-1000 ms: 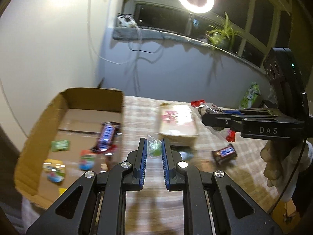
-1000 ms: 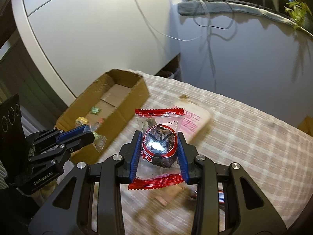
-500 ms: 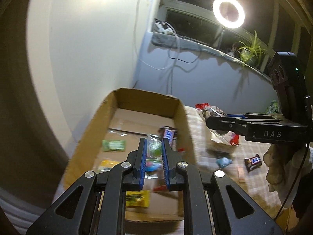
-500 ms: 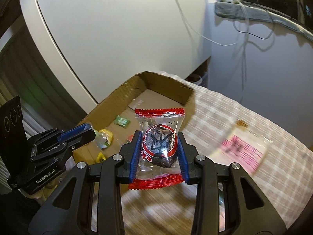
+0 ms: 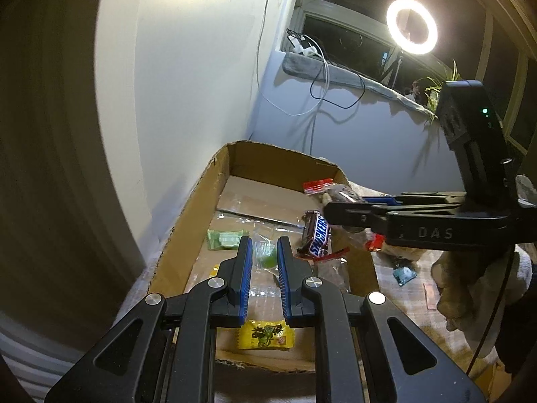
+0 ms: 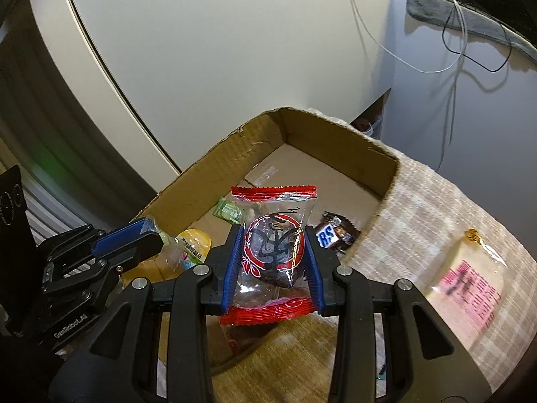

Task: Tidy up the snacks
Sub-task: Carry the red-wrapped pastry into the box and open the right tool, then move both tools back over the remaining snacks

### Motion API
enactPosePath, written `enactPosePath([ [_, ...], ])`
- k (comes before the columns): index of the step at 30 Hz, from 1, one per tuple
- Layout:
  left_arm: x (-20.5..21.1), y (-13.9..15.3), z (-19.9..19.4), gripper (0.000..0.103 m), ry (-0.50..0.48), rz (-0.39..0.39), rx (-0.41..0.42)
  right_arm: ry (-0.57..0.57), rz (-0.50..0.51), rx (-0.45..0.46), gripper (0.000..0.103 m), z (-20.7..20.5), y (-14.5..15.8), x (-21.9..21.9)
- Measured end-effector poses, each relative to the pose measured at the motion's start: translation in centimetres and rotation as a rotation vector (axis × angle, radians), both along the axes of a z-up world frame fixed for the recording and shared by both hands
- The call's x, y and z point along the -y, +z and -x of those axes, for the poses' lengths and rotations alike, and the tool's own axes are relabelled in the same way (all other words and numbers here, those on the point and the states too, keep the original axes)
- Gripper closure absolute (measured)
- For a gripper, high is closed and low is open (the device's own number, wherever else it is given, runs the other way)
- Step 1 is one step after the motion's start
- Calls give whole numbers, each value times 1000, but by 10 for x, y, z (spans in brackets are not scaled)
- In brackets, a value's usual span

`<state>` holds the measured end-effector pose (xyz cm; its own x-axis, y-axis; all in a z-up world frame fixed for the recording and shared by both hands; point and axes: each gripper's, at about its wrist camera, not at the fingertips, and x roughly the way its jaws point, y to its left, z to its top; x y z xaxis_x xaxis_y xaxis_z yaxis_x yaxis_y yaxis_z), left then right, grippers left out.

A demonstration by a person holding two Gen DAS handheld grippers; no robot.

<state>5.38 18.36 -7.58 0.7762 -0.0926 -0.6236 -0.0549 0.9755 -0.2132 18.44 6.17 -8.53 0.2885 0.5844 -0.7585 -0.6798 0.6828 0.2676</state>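
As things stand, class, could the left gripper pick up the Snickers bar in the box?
Probably not yet: the left gripper is shut on a green candy. The Snickers bar lies uncovered in the cardboard box, just right of it.

Walls: a white wall [image 5: 201, 77] is running along the left, meeting a bluish-grey wall [image 5: 369, 134] at the corner.
Light: a ring light [image 5: 411, 26] is glowing brightly before the dark window [image 5: 352, 43].
Sill: a grey cloth [image 5: 339, 75] is lying along it — cables [image 5: 322, 94] are hanging down the wall.
Plant: a green plant [image 5: 436, 84] is standing at the right.
Bench: a checked cloth [image 6: 436, 208] is covering it.
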Motion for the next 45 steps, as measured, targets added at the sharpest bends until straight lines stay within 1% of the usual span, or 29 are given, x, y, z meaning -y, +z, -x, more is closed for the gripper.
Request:
enactPosePath([
  [5, -2, 0, -2, 89, 1, 4, 0, 3, 1, -5, 66, -2, -5, -6],
  [7, -2, -1, -2, 88, -1, 0, -1, -1, 2, -4, 64, -3, -5, -7],
  [8, -2, -1, -2, 88, 1, -3, -3, -3, -2, -6, 60, -4, -6, -6],
  [9, -1, -1, -2, 82, 3, -6, -4, -6, -5, -7, 55, -4, -5, -6],
  [10, -1, -1, -2, 75, 4, -7, -6, -11, -11, -5, 42, -5, -4, -5],
  [11, -1, -1, -2, 53, 11, -10, -6, -21, -18, 2, 29, -5, -3, -4],
  [12, -1, 0, -1, 37, 20, -13, -1, -27, -26, 9, 26, -4, -1, -3],
  [14, -2, 1, 1, 36, 28, -16, 11, -30, -42, 16, 19, -4, 2, 0],
  [17, -2, 1, 1, 36, 27, -19, 9, -42, -46, 28, 16, -4, 6, 4],
  [23, -1, 3, 3, 36, 23, -19, 14, -55, -45, 38, 15, -2, 11, 13],
  [29, 6, 5, 5, 36, 11, -20, 19, -69, -44, 47, 15, 1, 17, 32],
  [34, 14, 9, 8, 36, -6, -21, 27, -94, -27, 84, 15, 5, 24, 61],
  [39, 29, 13, 8, 36, -40, -22, 30, -142, -29, 127, 15, 8, 32, 103],
  [45, 57, 17, 5, 36, -104, -22, 34, -197, -66, 131, 15, 11, 35, 155],
])
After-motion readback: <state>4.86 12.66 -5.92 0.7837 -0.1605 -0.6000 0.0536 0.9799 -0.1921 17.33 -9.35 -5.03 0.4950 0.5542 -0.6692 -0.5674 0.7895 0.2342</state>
